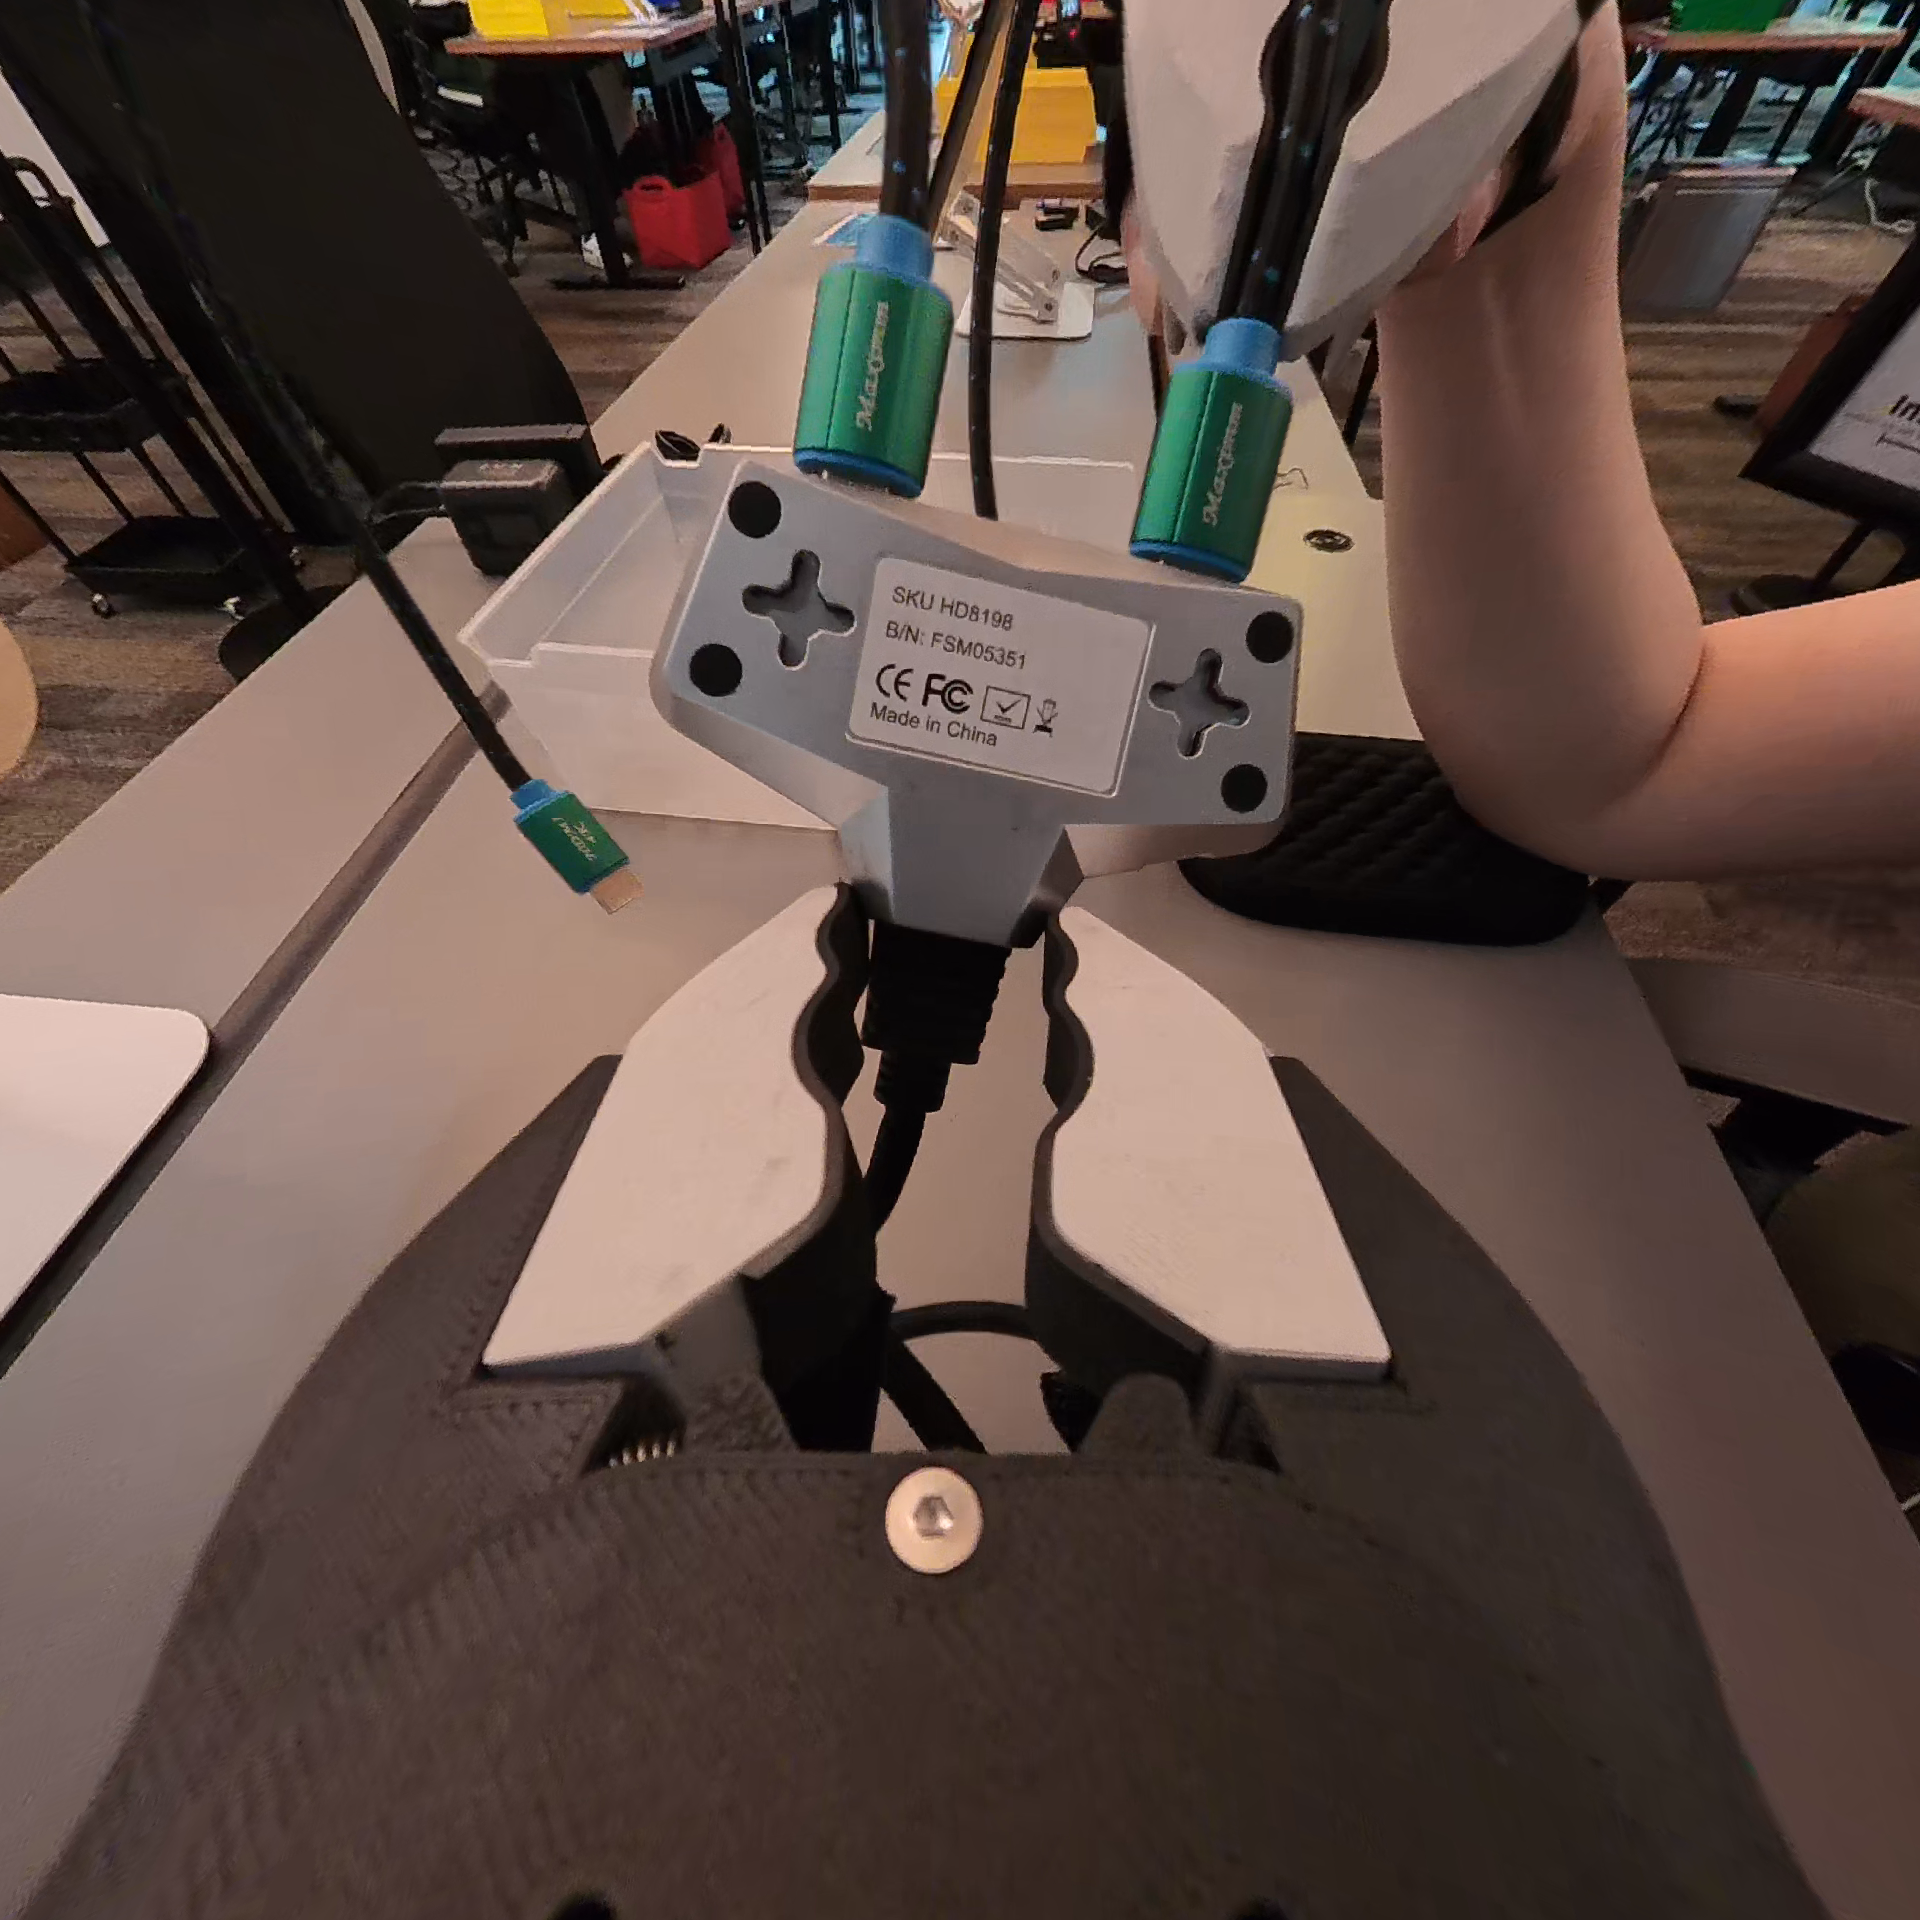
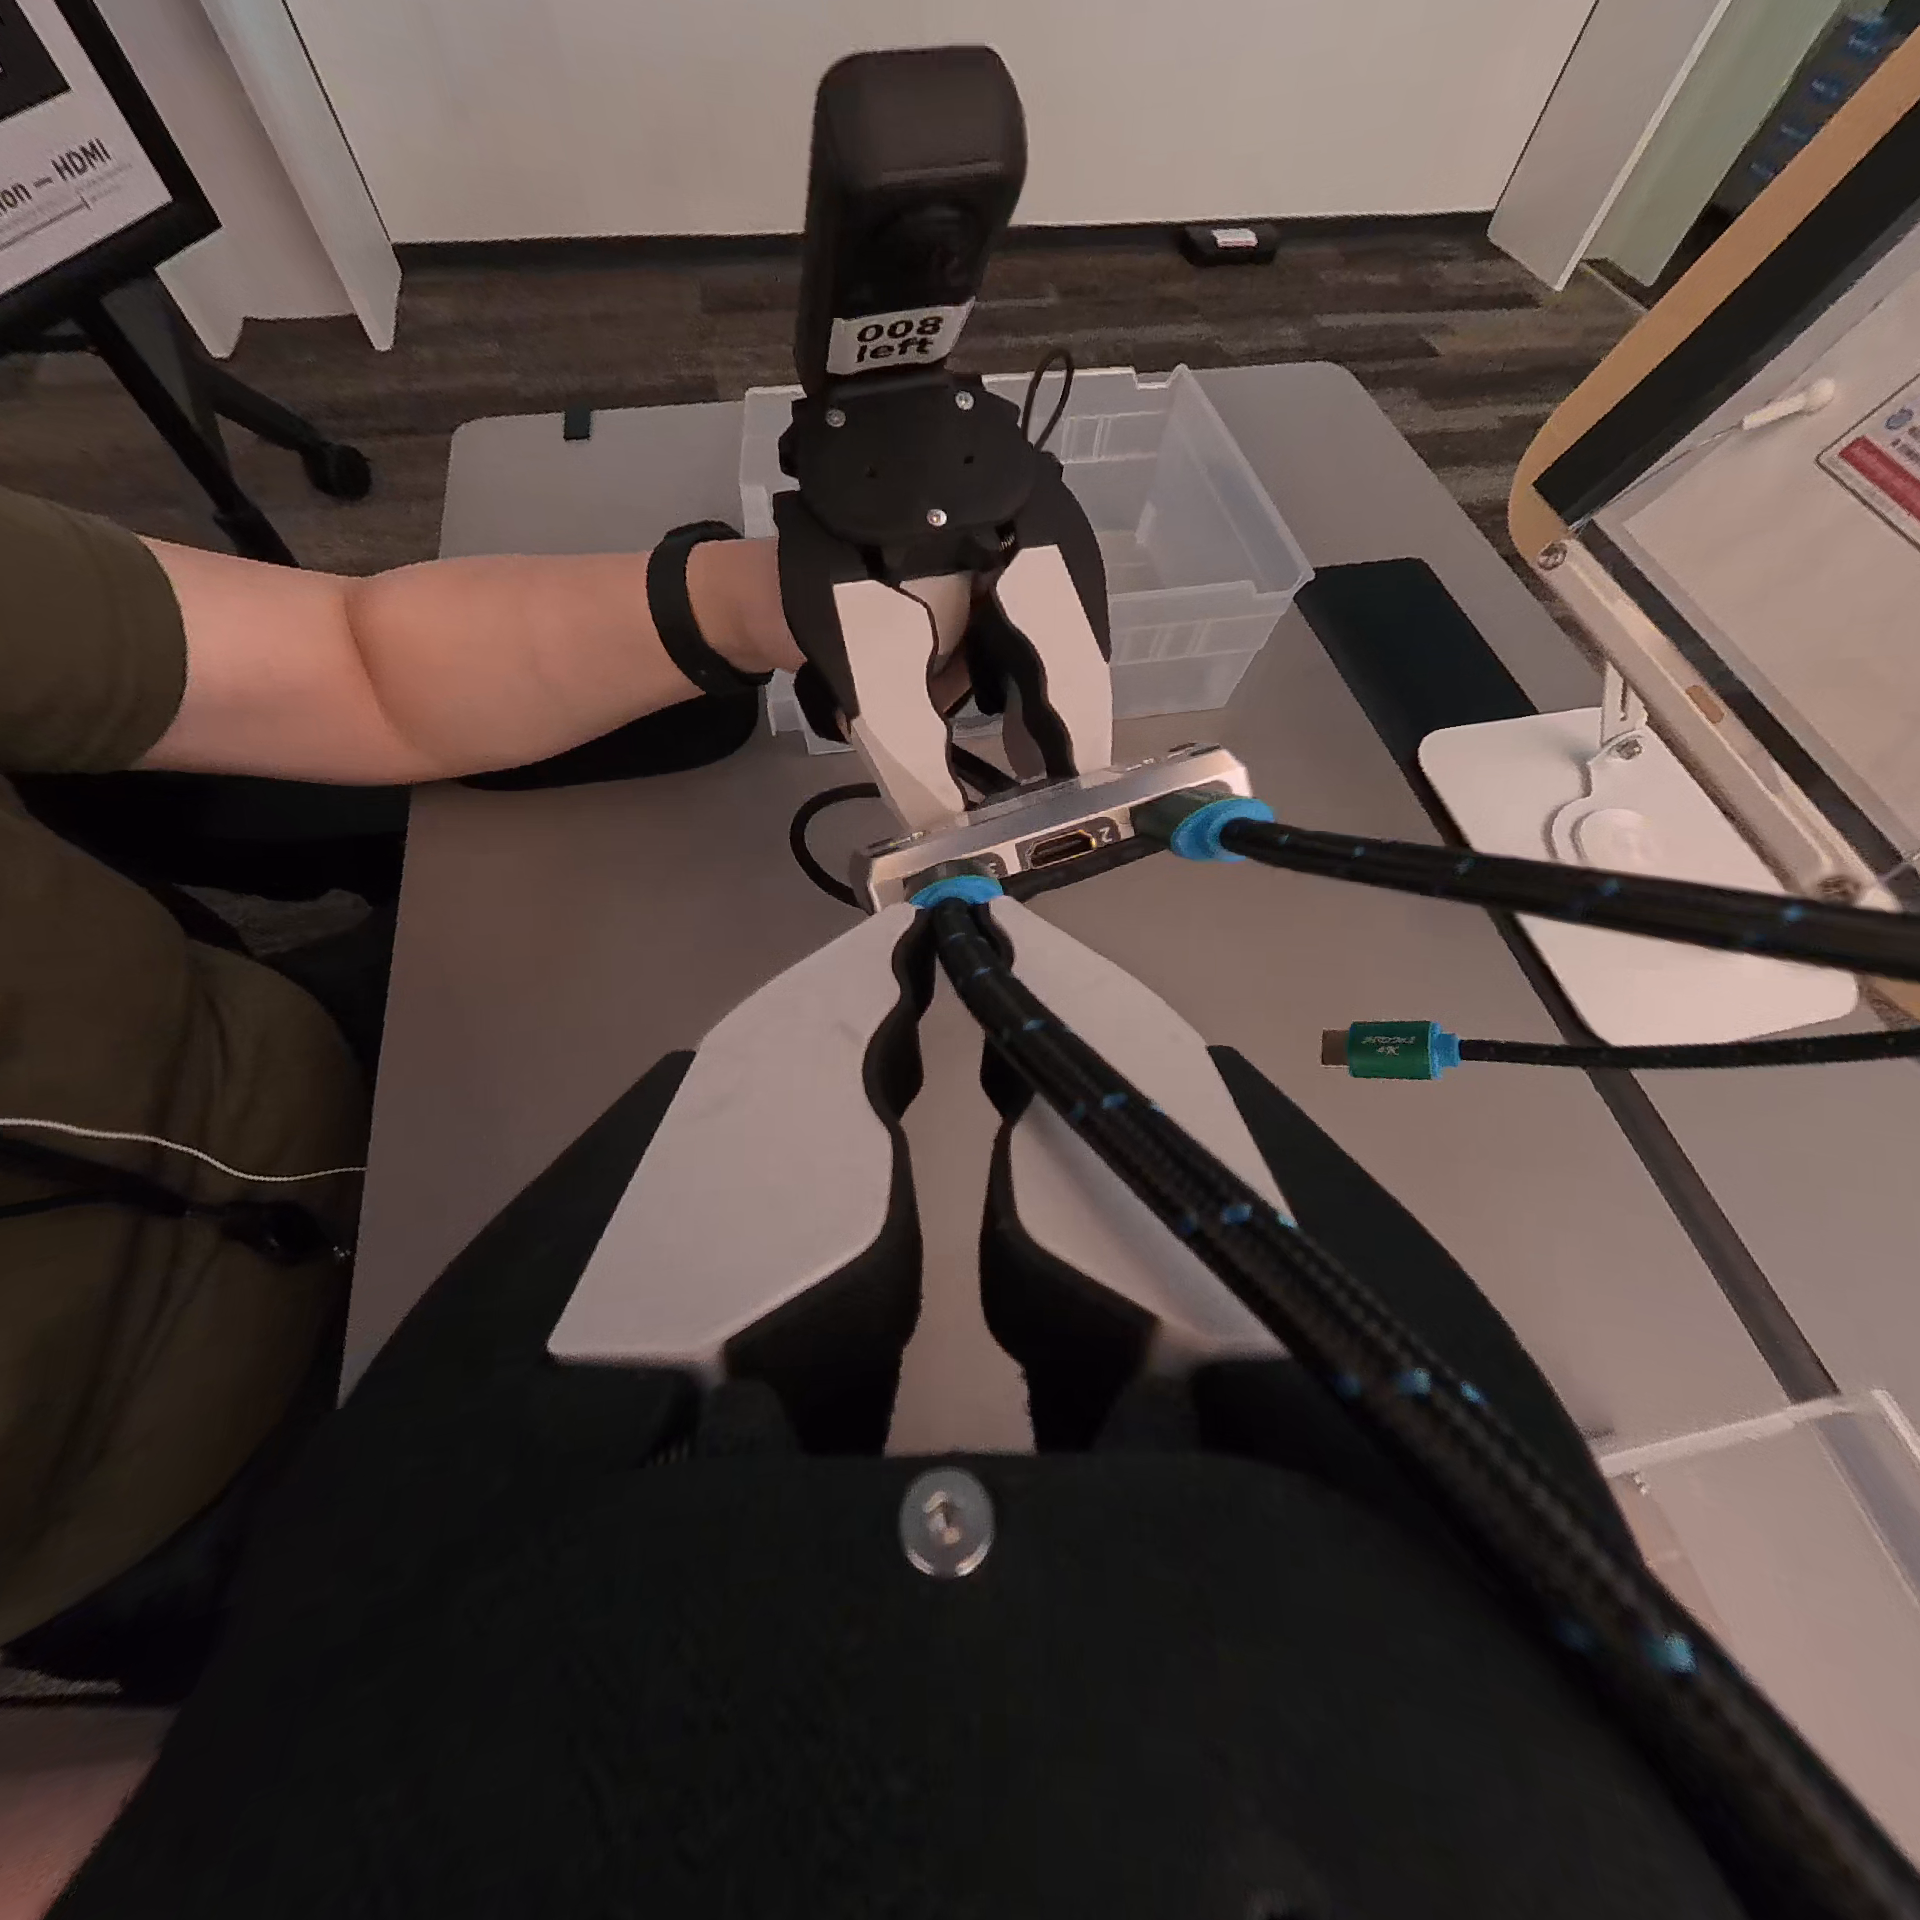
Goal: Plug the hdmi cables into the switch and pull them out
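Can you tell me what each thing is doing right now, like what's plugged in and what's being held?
switch: held up off the table, underside toward the left camera
left gripper: shut on the switch's stem end
right gripper: shut on a plugged cable at its plug
two green plugs: both in the switch's outer ports
middle port: empty
third cable: unplugged, hanging loose
clear bin: open, no lid

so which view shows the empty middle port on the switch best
The right wrist view: the empty middle port faces the camera, between two plugged cables. The left wrist view shows only the switch underside, so the port is hidden.
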A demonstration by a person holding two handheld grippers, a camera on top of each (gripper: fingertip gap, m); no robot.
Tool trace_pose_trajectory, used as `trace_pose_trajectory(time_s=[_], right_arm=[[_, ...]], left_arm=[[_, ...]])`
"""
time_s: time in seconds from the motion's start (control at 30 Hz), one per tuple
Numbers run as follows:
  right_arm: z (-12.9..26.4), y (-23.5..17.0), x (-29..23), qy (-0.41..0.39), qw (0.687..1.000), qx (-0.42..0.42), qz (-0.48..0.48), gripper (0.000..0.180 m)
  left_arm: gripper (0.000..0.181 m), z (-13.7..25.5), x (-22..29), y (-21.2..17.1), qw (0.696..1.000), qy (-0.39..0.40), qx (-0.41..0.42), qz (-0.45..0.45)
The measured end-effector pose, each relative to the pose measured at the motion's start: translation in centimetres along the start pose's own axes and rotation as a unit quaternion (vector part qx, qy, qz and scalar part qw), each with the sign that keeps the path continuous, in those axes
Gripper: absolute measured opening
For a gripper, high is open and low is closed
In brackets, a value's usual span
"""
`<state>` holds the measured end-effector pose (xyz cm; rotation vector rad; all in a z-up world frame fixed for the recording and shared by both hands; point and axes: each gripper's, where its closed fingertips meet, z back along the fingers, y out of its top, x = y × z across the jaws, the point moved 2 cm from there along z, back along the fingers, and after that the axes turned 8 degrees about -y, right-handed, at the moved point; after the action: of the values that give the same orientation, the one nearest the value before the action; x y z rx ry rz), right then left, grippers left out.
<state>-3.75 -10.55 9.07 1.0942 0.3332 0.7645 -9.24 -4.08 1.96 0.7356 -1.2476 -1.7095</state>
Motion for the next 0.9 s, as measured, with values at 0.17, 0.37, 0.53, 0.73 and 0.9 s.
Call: trace_pose_trajectory(time_s=[0.17,0.37,0.53,0.73,0.9], right_arm=[[-0.1,0.0,0.3,-0.003,1.0,0.005,-0.005,0.007],[0.3,0.7,3.4,-0.031,0.995,0.083,-0.053,0.012],[2.2,-0.2,6.0,-0.054,0.988,0.113,-0.095,0.014],[0.3,-2.3,7.4,-0.031,0.98,0.082,-0.181,0.017],[-3.8,-3.0,6.5,0.019,0.962,0.048,-0.268,0.036]], left_arm=[[0.031,0.0,-0.4,0.0,1.0,0.012,0.001,0.007],[0.031,0.3,-1.4,0.8,0.998,0.053,0.029,0.03],[0.03,0.9,-3.2,-0.1,0.989,0.133,0.018,0.06],[0.03,1.0,-4.4,-0.7,0.978,0.195,0.017,0.065],[0.03,1.3,-4.9,-0.7,0.972,0.223,0.032,0.067]])
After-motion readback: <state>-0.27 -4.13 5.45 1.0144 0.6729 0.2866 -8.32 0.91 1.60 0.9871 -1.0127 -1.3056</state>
